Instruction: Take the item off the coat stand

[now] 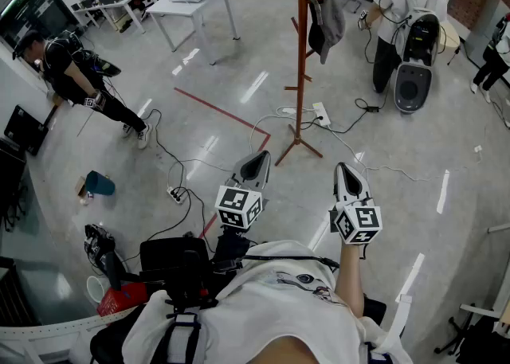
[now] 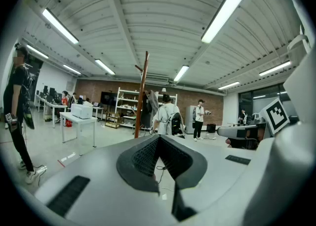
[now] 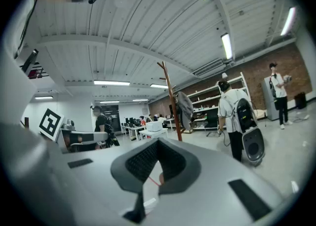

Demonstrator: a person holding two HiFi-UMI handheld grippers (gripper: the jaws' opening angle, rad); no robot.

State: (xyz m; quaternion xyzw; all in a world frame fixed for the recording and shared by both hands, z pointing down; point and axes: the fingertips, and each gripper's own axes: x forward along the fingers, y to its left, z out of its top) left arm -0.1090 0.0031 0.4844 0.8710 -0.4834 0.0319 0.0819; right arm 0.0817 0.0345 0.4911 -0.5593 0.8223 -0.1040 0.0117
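Observation:
A brown wooden coat stand (image 1: 302,52) rises from the grey floor ahead of me, and a grey garment (image 1: 328,26) hangs from a peg on its right side. The left gripper view shows the coat stand (image 2: 142,96) far off, with the garment (image 2: 148,104) beside it. In the right gripper view the coat stand (image 3: 170,99) and garment (image 3: 184,108) are also distant. My left gripper (image 1: 256,165) and right gripper (image 1: 346,180) are held low in front of me, well short of the stand. Both are shut with nothing between the jaws.
A power strip (image 1: 321,113) and loose cables (image 1: 374,165) lie round the stand's feet. Red floor tape (image 1: 223,112) runs left of it. A white table (image 1: 189,5) with a printer stands back left. A person with a backpack (image 1: 405,16) stands back right; another person (image 1: 76,76) is at left.

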